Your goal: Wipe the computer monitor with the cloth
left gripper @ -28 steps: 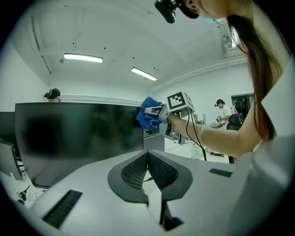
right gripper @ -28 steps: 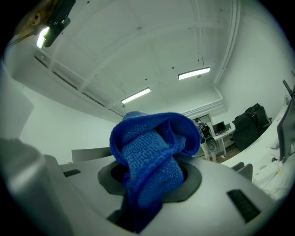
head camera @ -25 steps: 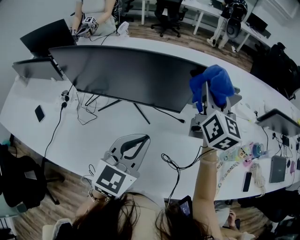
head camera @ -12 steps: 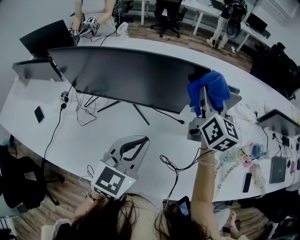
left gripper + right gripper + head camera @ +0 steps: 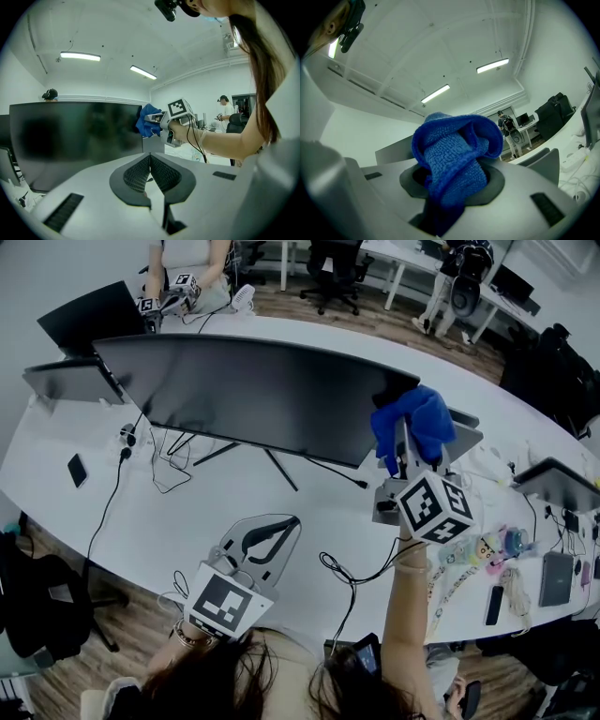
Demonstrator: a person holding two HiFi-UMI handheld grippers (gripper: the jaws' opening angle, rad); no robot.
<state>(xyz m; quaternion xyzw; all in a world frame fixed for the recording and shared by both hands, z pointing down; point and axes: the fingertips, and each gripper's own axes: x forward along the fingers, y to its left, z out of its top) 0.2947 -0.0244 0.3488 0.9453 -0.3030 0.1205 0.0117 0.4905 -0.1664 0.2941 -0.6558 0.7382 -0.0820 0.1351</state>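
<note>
Brought the right gripper (image 5: 406, 442) a little left and nearer over the last second, so that the blue cloth (image 5: 413, 418) now overlaps the right end of the monitor (image 5: 253, 390) in the head view instead of standing off to its right. Clamps the cloth firmly: jaws pressed on a bunched fold, with a thick wad standing proud of the tips. Appears to touch the screen's right edge, though cannot quite settle contact from above; in the left gripper view, sits just at the dark panel's right corner. Holds the left gripper (image 5: 281, 524) low over the near side of the white table (image 5: 187, 493), jaws together on nothing, well apart from the screen. Puts the wipe at its very start, by this reading: whole dark panel to the left not yet covered. Calls next for a steady sweep leftward with the wad pressed flat.
</note>
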